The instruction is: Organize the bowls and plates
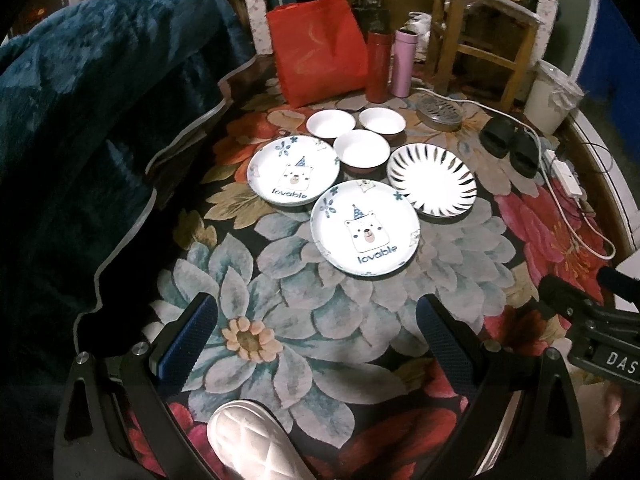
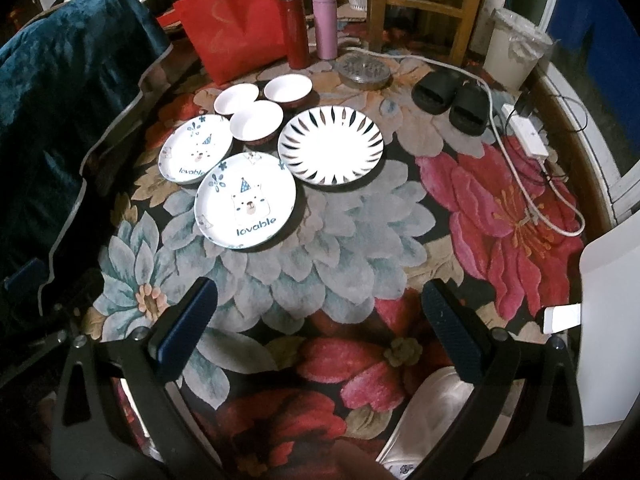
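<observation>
On a floral rug lie two bear plates marked "lovable", the near one (image 1: 365, 228) (image 2: 245, 200) and the far one (image 1: 293, 170) (image 2: 195, 148). A black-striped white plate (image 1: 432, 179) (image 2: 331, 145) lies to their right. Three white bowls sit behind: left (image 1: 331, 123) (image 2: 236, 98), right (image 1: 382, 119) (image 2: 288, 88), and middle (image 1: 361, 149) (image 2: 256, 121). My left gripper (image 1: 316, 312) is open and empty, well short of the near plate. My right gripper (image 2: 320, 298) is open and empty, also short of the plates.
A red bag (image 1: 318, 50), a red flask (image 1: 377, 66) and a pink flask (image 1: 404, 63) stand behind the bowls. Black slippers (image 2: 452, 98), a power strip with cable (image 2: 526, 132), a glass ashtray (image 2: 363, 69) and a wooden stool (image 1: 480, 32) are at right. A blue blanket (image 1: 80, 120) covers the left.
</observation>
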